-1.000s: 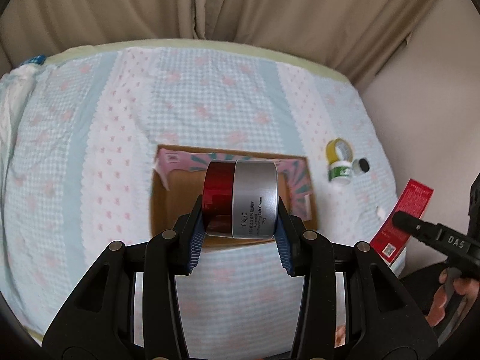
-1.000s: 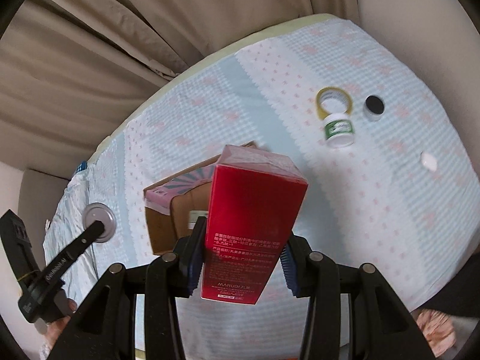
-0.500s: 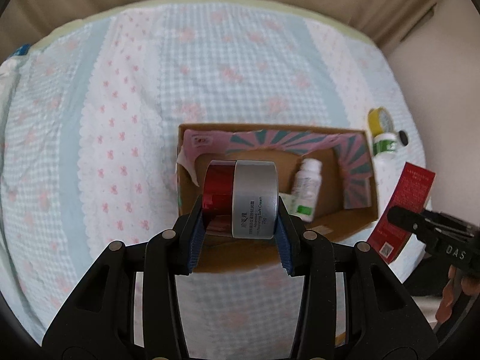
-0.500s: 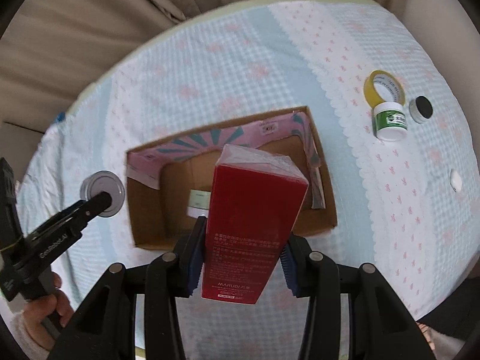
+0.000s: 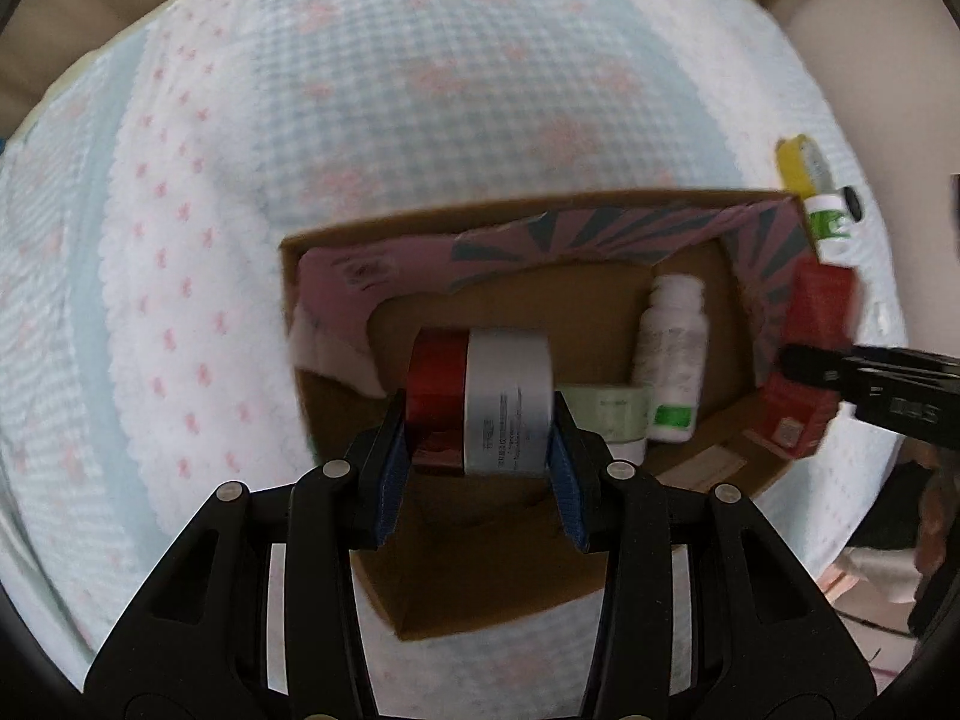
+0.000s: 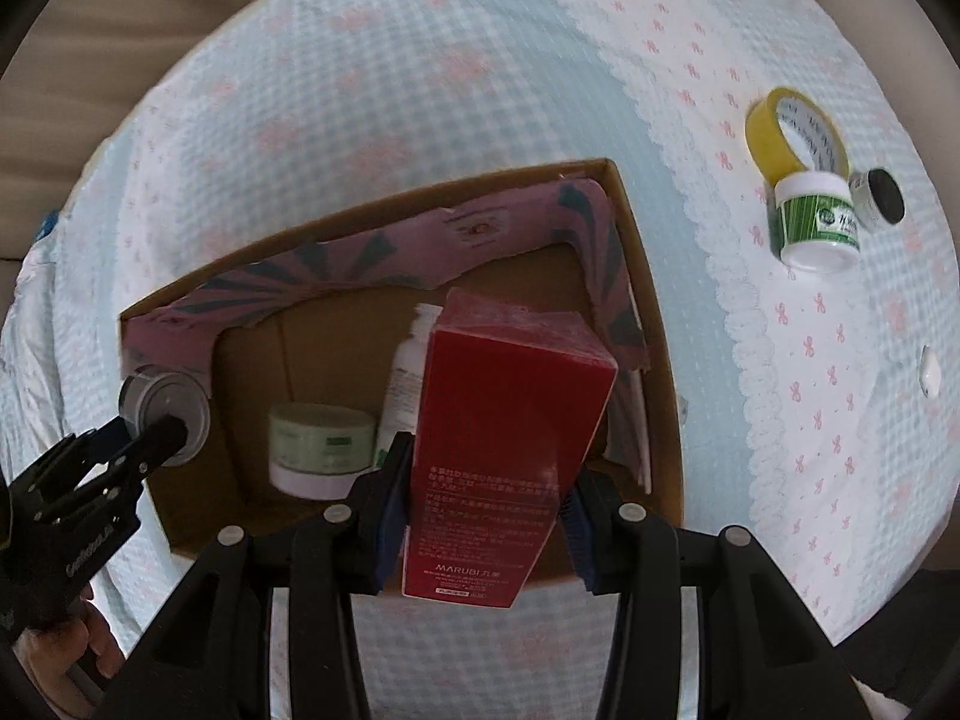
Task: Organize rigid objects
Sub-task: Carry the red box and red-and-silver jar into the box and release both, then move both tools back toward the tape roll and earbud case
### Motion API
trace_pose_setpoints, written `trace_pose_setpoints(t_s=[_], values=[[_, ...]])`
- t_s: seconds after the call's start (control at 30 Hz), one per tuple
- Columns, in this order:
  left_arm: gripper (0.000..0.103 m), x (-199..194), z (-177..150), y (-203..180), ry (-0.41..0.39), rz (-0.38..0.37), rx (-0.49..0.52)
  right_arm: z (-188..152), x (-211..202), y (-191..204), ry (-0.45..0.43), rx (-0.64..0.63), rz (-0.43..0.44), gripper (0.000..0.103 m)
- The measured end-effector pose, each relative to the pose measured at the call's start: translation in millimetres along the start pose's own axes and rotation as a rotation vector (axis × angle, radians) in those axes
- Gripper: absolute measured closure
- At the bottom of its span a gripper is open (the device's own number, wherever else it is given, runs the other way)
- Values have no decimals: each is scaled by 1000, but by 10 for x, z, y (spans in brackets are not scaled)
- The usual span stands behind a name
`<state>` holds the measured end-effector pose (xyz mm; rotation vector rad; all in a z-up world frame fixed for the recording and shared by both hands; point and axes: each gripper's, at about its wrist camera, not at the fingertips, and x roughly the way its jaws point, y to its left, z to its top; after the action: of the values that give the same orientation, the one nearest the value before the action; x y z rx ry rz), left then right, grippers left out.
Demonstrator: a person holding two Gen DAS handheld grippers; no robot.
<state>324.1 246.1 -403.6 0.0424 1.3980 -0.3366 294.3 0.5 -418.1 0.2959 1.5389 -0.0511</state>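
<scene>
My left gripper (image 5: 478, 420) holds a red and silver jar (image 5: 480, 399) sideways over the left part of an open cardboard box (image 5: 336, 240). Its jaws are opening, and the jar still sits between the blue pads. My right gripper (image 6: 486, 480) is shut on a tall red carton (image 6: 510, 420), which hangs upright over the right part of the box (image 6: 654, 360). Inside the box lie a white bottle (image 5: 672, 354) and a pale green jar (image 6: 318, 444). The right wrist view shows the jar (image 6: 162, 402) just inside the box's left wall.
The box rests on a bed with a checked blue and pink cover. A yellow tape roll (image 6: 792, 132), a white jar with a green label (image 6: 816, 222) and a small black-lidded jar (image 6: 882, 198) lie on the cover right of the box. Curtains hang behind.
Both grippers have come down towards the box with their loads, and the box now fills much more of each view. The jar and the carton now hang over its inside.
</scene>
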Motion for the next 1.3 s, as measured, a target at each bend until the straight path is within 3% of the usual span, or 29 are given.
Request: trace_pose_setpoints(t_s=[0.03,0.07,0.1,0.13,0.17,0.2,0.47,0.83,1.1,1.3], values=[[29,-25,8,-11,-13,-9,3,28,41,-17,16,5,13,61],[10,-56,18,-28,-26,-16,7,42,55,-25,18,8,21,60],[1,-78,23,-44,-31,-26,13,52,41,-25,-2,4,33,51],[0,-82,18,-60,-32,-38,19,61,12,-26,-26,-3,34,25],[0,-76,2,-73,-26,-37,25,66,-19,-31,-52,-9,35,9],[0,-75,-18,-82,-24,-26,28,69,-74,-38,-95,-18,40,0],[0,-229,-260,-32,-23,0,-31,-58,-228,-131,-114,-16,81,0],[0,-846,-623,-82,-106,74,-81,-497,-691,29,-180,-107,77,0],[0,-1397,-1101,-219,-181,63,-129,-946,-1179,78,-230,-164,79,0],[0,-1680,-1383,-459,-213,52,-112,-1292,-1512,-100,-248,-114,83,0]])
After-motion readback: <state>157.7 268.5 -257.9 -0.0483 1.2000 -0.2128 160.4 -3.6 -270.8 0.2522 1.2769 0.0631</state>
